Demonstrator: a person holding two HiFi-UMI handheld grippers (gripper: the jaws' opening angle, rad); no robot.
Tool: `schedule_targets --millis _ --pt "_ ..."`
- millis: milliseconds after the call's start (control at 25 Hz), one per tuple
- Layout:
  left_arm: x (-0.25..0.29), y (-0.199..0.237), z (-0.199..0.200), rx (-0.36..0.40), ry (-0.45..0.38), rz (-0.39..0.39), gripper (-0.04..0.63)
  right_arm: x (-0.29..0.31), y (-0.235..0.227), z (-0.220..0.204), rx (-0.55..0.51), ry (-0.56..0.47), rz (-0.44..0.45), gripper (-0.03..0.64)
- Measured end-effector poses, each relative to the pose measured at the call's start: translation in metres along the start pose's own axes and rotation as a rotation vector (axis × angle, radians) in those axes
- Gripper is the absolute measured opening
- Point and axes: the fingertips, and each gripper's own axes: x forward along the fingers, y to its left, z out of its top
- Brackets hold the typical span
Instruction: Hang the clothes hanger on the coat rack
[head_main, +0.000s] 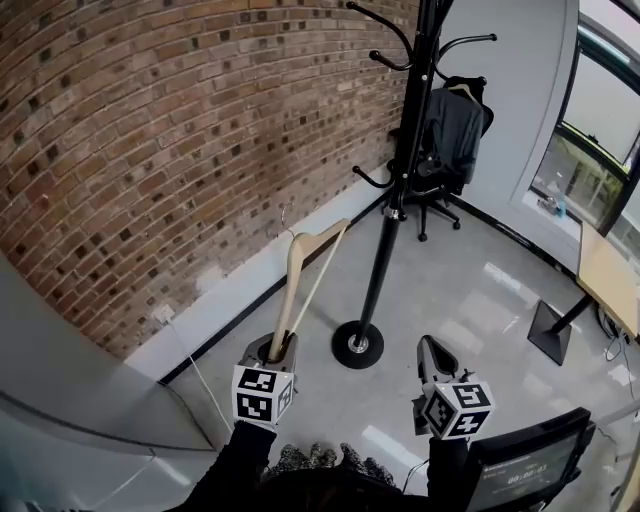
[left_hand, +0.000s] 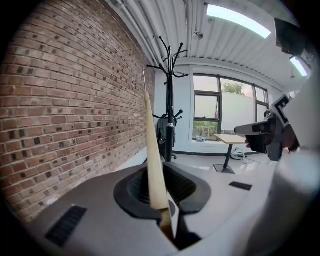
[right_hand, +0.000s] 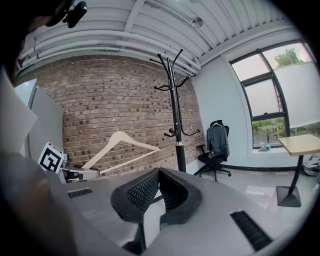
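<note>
Firmly clamped at the tip of one arm between the closed-in jaws of the left gripper (head_main: 281, 346): clothes hanger (head_main: 298, 285) of pale smooth wood, triangular, with a slim crossbar and a thin wire hook at its top. Stands up out of the dark ribbed pads, seen edge-on as a narrow blade in the left gripper view (left_hand: 153, 150), and leans a little toward the coat rack (head_main: 386, 225). Not hung; held near the rack but apart from it, between the pole and the brick wall (head_main: 150, 150). Beside it, right gripper (head_main: 432, 350) held level with jaw tips drawn together and nothing between them, ribbed black pads bare in its own view (right_hand: 158, 194). Same hanger visible from there as a full pale triangle (right_hand: 118, 147) against the brick. Rack of black metal: slender straight pole, flat round base on the floor, curved hooks at the top and lower down the pole. Rough red-brown brick with a pale skirting strip at the foot. Glossy pale grey floor (head_main: 470, 290) with light reflections. Behind the rack, black office chair (head_main: 446, 150) with a dark jacket draped over its back. At the right edge, light wooden desk (head_main: 606, 275) on a black pedestal.
</note>
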Motion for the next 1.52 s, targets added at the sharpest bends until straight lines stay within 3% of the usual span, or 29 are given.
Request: schedule_targets --millis 280,680,1520 --pt "0.032 0.004 0.012 0.042 0.001 -0.044 0.043 0.022 -0.011 0.002 0.018 -0.012 -0.036 0.009" --pt "0.076 0.004 0.012 0.033 0.026 -0.062 0.043 0.048 -0.034 0.001 0.025 0.023 -0.051 0.009" --pt "0.196 0.009 0.038 0.100 0.078 -0.052 0.042 0.151 -0.110 0.029 0.035 0.037 -0.001 0.009"
